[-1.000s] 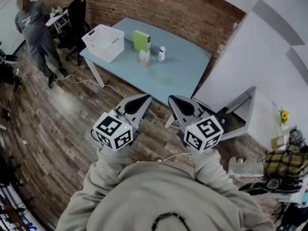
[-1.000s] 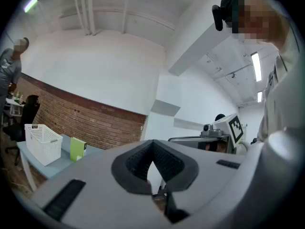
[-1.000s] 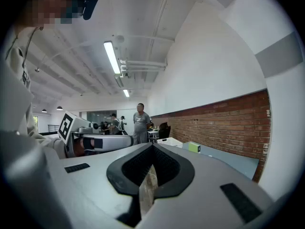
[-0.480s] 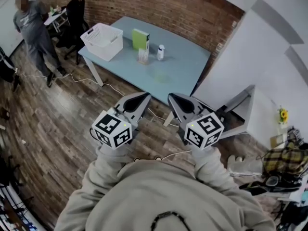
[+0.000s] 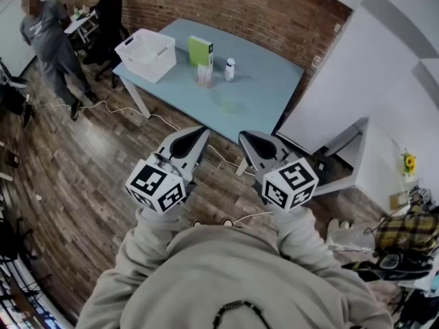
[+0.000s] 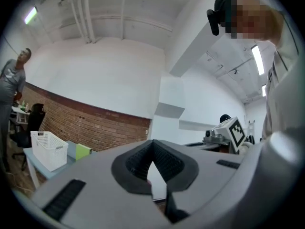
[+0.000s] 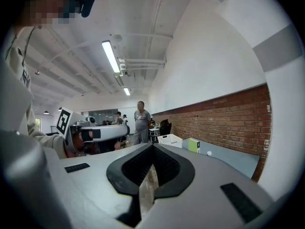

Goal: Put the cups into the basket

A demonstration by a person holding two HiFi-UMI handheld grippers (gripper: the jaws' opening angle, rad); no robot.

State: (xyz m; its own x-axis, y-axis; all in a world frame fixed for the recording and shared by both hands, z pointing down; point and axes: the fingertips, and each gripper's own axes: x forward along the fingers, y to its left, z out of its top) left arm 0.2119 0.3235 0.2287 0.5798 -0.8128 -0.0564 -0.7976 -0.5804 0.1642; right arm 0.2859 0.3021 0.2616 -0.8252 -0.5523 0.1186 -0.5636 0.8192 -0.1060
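Cups (image 5: 204, 77) sit on the surface (image 5: 264, 94) well ahead of the clenched, empty left gripper (image 5: 197, 131) and right gripper (image 5: 245, 140), basket (image 5: 145, 46) farther left.

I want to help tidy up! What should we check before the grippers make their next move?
1. Left gripper empty: ok, jaws together, nothing between them.
2. Right gripper empty: ok, jaws together, nothing between them.
3. Jaws open for grabbing: not ok, both are shut.
4. White plastic basket ready: ok, upright on the light blue table's corner.
5. Cups spotted: cannot tell; small clear things beside the green box are too small to make out.
6. Grippers at the table: not ok, both hang over the wooden floor, short of it.
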